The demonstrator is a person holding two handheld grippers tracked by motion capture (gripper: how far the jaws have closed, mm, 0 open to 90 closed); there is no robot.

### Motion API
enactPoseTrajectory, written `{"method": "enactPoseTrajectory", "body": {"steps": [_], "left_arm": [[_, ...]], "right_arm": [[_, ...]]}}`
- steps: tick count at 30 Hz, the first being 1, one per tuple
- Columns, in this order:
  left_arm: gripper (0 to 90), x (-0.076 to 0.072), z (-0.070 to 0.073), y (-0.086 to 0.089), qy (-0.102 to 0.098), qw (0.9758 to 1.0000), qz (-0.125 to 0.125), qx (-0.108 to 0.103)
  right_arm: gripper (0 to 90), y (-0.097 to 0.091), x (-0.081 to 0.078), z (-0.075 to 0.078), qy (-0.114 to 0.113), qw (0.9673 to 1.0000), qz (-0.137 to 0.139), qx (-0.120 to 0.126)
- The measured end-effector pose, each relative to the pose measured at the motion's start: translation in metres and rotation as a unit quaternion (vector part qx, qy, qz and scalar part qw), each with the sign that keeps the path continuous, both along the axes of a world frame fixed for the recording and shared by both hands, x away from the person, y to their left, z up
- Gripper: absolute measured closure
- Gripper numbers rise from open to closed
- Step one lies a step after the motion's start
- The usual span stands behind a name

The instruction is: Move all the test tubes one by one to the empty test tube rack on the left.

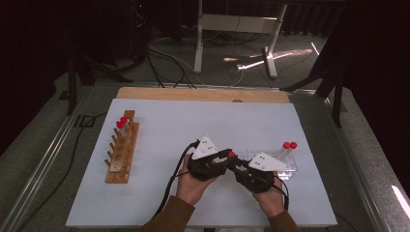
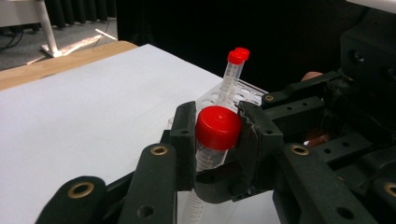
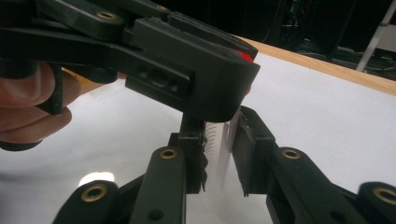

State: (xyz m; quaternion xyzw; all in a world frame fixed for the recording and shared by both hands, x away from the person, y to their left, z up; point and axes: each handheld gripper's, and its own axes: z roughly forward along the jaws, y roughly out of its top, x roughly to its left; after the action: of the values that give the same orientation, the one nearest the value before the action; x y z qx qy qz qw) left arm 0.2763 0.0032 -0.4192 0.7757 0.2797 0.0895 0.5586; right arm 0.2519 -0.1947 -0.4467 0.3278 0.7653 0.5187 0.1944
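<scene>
While both grippers are meeting near the table's (image 1: 145, 203) front middle, a clear tube (image 2: 205, 161) with a red cap (image 2: 218, 127) is being held between them. The left gripper (image 2: 217, 140) is clamping its jaws on the cap; the right gripper (image 3: 219, 149) is gripping the tube's body. Graduation marks are showing on the tube, but no figures or brand are legible. Two more red-capped tubes (image 2: 232, 77) are standing in a clear rack (image 1: 285, 166), which the right gripper is partly hiding. A wooden rack (image 1: 122, 150) at left is carrying what appear to be two capped tubes (image 1: 121, 122), too small to confirm.
</scene>
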Motion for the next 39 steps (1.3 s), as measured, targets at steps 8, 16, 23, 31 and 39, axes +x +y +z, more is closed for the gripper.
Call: {"method": "enactPoseTrajectory", "body": {"steps": [8, 16, 23, 31, 39], "left_arm": [[70.6, 0.004, 0.004, 0.011, -0.002, 0.9997, 0.022, -0.006], [70.6, 0.01, 0.012, 0.037, -0.007, 0.9975, 0.064, -0.028], [70.6, 0.014, 0.018, 0.063, -0.009, 0.9945, 0.096, -0.041], [70.6, 0.018, 0.023, 0.088, -0.015, 0.9915, 0.123, -0.04], [70.6, 0.021, 0.029, 0.109, -0.02, 0.9882, 0.146, -0.043]], "right_arm": [[33.7, -0.001, 0.002, -0.001, 0.01, 0.9998, 0.018, 0.009], [10.0, -0.008, 0.005, -0.002, 0.003, 0.9997, -0.024, 0.001], [2.1, -0.02, 0.008, 0.0, 0.007, 0.9985, -0.052, 0.015], [0.7, -0.026, 0.008, 0.0, 0.005, 0.9985, -0.051, 0.022], [0.0, -0.028, 0.008, 0.0, 0.003, 0.9985, -0.048, 0.024]]}}
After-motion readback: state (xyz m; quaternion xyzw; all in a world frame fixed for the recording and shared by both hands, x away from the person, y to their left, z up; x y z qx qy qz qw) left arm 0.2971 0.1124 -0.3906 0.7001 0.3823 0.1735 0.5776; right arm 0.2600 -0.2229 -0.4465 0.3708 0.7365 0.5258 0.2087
